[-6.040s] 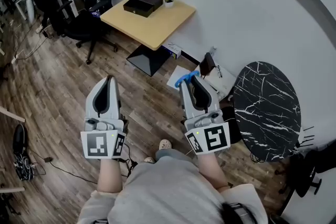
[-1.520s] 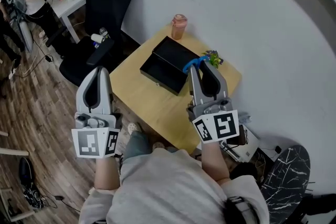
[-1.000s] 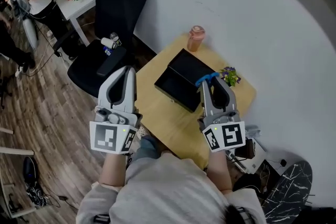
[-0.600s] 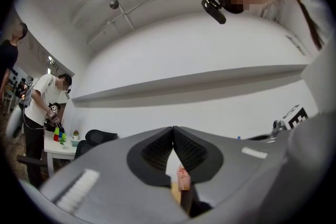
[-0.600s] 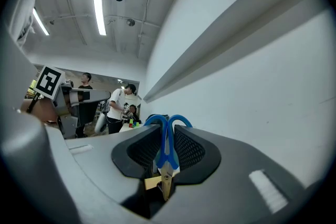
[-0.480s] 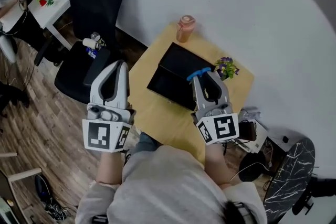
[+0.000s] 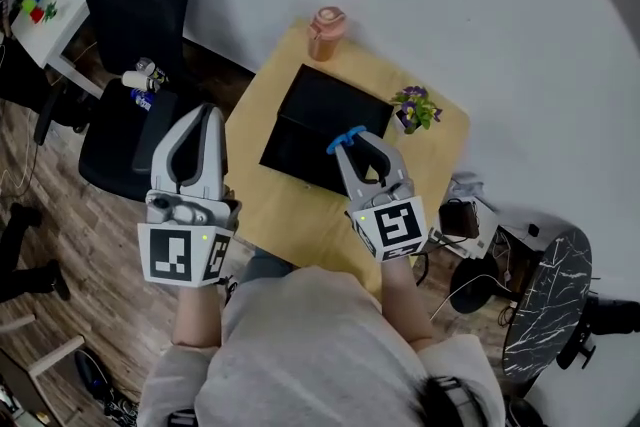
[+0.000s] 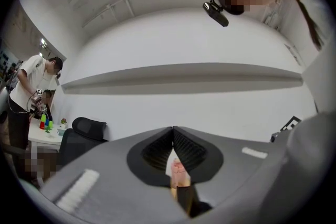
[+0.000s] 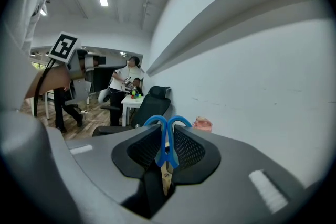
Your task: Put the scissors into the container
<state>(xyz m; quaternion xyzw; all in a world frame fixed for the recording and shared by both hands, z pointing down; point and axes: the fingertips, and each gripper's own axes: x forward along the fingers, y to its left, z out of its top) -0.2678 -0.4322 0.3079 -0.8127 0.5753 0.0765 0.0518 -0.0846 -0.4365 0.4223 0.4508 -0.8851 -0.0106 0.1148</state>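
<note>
Right claw (image 7: 355,143) tight on blue scissors (image 9: 167,141) over the black container (image 7: 325,115); left claw (image 7: 199,112) pressed together, pointing forward.

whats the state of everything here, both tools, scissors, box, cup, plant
left tool: shut, nothing in it
right tool: shut on the scissors, held above the container
scissors: closed, blue handles sticking out past the tool's tips
container: looks open, contents can't be made out
cup: upright
plant: upright in its pot
</note>
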